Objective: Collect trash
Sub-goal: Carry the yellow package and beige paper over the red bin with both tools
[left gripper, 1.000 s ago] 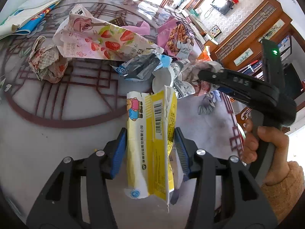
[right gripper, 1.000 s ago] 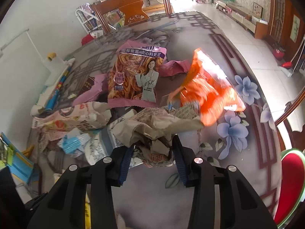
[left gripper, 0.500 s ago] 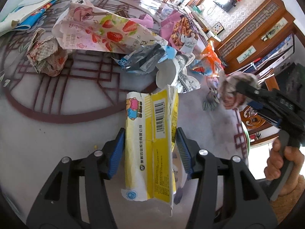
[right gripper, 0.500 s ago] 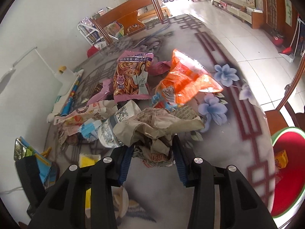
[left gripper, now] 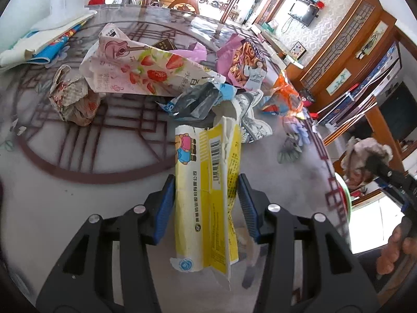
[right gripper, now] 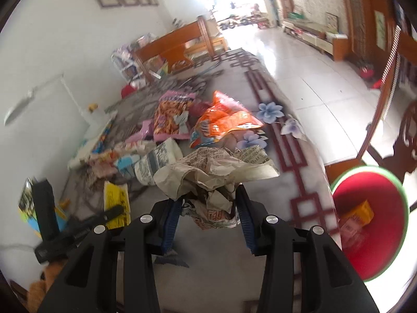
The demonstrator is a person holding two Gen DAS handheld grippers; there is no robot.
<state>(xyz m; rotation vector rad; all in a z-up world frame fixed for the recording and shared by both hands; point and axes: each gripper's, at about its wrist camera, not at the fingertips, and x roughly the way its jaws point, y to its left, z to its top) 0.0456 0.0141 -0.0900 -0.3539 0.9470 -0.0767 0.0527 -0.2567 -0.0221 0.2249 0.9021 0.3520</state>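
My left gripper (left gripper: 206, 190) holds a torn yellow carton (left gripper: 206, 216) upright just above the table, blue pads against both its sides, jaws closing a little. The right gripper (right gripper: 209, 200) is shut on a crumpled wad of printed paper (right gripper: 213, 172), lifted near the table's right edge. In the left wrist view that wad (left gripper: 365, 148) hangs beyond the table edge. A round red bin with a green rim (right gripper: 336, 185) stands on the floor to the right, with a yellow box inside.
Litter covers the glass table (left gripper: 78, 208): a strawberry-print bag (left gripper: 135, 70), a pink snack bag (left gripper: 247, 65), an orange bag (left gripper: 284, 99), a silver-blue wrapper (left gripper: 198, 101) and a second paper wad (left gripper: 73, 101). A person's hand (left gripper: 396, 250) grips the right handle.
The right gripper has carried the paper wad off the pile, rightward and a little up, to the table edge near the red bin. The left gripper has stayed put with the carton.
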